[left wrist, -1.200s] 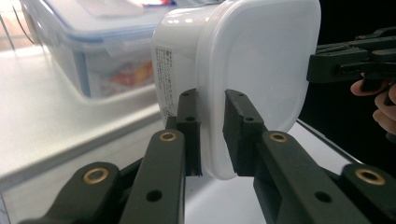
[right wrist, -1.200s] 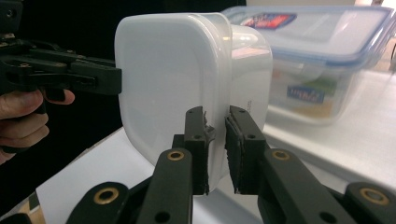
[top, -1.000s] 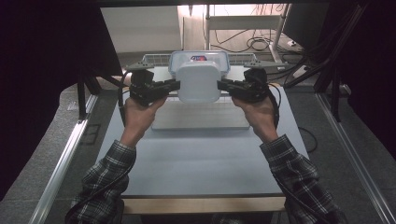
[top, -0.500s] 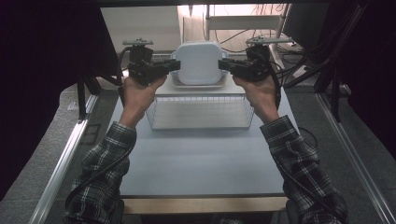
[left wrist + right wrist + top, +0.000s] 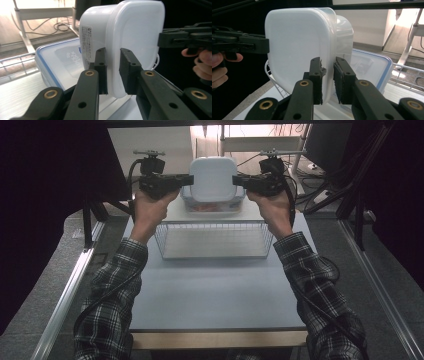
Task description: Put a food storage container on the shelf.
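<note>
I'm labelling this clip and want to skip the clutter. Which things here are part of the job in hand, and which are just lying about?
In the job:
- white tub, held up by both sides
- left gripper, shut on its rim
- right gripper, shut on the opposite rim
- blue-rimmed box beneath the tub
- wire shelf

Lying about:
- cables on the floor beyond the table

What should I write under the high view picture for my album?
Two grippers, left gripper and right gripper, lift a white container above a blue-rimmed box on a wire shelf.

Both arms reach forward, left gripper [image 5: 187, 180] and right gripper [image 5: 238, 179] raised, jaws clamped, pointing inward.
</note>
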{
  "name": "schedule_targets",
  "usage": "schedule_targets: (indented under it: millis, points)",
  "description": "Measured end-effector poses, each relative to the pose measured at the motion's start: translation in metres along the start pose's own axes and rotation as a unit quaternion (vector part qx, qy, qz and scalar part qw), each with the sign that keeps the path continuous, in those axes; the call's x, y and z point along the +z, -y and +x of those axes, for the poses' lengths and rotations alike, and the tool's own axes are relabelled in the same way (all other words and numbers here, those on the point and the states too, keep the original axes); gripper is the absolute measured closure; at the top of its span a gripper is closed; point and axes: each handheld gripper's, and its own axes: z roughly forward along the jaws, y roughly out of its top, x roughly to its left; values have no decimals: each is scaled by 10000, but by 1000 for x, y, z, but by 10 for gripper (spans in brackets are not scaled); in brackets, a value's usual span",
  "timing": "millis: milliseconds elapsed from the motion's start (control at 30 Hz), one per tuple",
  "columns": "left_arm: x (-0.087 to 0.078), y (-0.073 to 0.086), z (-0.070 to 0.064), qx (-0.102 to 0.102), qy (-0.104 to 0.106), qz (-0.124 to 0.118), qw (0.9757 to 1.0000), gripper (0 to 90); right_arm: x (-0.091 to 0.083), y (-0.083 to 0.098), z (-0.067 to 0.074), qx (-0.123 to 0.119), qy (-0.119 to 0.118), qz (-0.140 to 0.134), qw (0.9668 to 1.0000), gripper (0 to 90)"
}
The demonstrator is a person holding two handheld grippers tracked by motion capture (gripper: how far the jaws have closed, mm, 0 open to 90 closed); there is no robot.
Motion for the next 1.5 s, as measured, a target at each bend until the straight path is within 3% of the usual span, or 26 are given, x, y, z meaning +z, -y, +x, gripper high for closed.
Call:
schedule_targets:
  millis: [200,500,667,867,1067,1167,1333,1367,1500]
  points:
    - [3,-3,6,-42,109,6,9999,751,4,-1,-2,62,2,-48,10000,712]
    - [12,-3,11,6,40,131,9999,686,10,-3,-2,24,66,-17,10000,695]
    - [19,-4,12,69,-35,227,9997,638,15,-4,-4,28,98,62,9999,642]
    - [24,-6,19,-76,46,225,9997,633,20,-7,-10,167,13,94,9998,625]
    - [28,-10,19,-32,-43,246,9997,586,26,-10,-12,162,76,141,9997,580]
    - [31,-15,22,-7,-202,255,9995,521,30,-12,-14,266,86,147,9995,546]
    - [33,-17,24,-20,-311,169,9994,483,33,-14,-14,207,257,71,9994,515]
    - [35,-18,26,-69,-328,99,9994,479,35,-15,-12,122,406,28,9991,506]
    - [39,-21,27,-70,-440,58,9990,468,38,-17,-11,34,595,-14,9982,501]
